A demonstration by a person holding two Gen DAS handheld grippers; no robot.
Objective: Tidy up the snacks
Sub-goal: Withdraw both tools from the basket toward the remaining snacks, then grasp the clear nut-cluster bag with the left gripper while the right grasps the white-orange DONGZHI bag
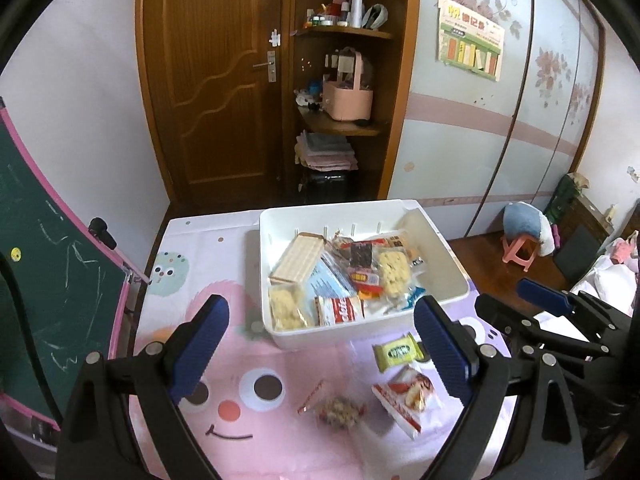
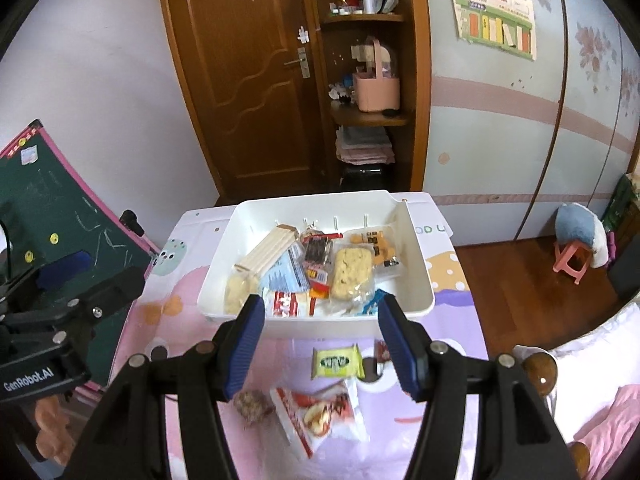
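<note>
A white bin (image 1: 280, 336) (image 2: 420, 264) sits on the cartoon tablecloth and holds several snack packs. Three snacks lie loose in front of it: a green pack (image 1: 397, 351) (image 2: 337, 362), a red-and-white pack (image 1: 406, 398) (image 2: 320, 416) and a clear-wrapped round snack (image 1: 338, 412) (image 2: 252, 404). My left gripper (image 1: 320, 354) is open and empty, above the cloth near the bin's front. My right gripper (image 2: 326, 344) is open and empty, hovering over the green pack; it also shows at the right of the left wrist view (image 1: 560, 320).
A green chalkboard (image 1: 44, 264) (image 2: 60, 216) leans at the table's left. A wooden door and corner shelves (image 1: 344, 80) stand behind the table. A pink stool (image 1: 518, 254) (image 2: 574, 260) stands on the floor to the right. A bed (image 2: 592, 400) is at right.
</note>
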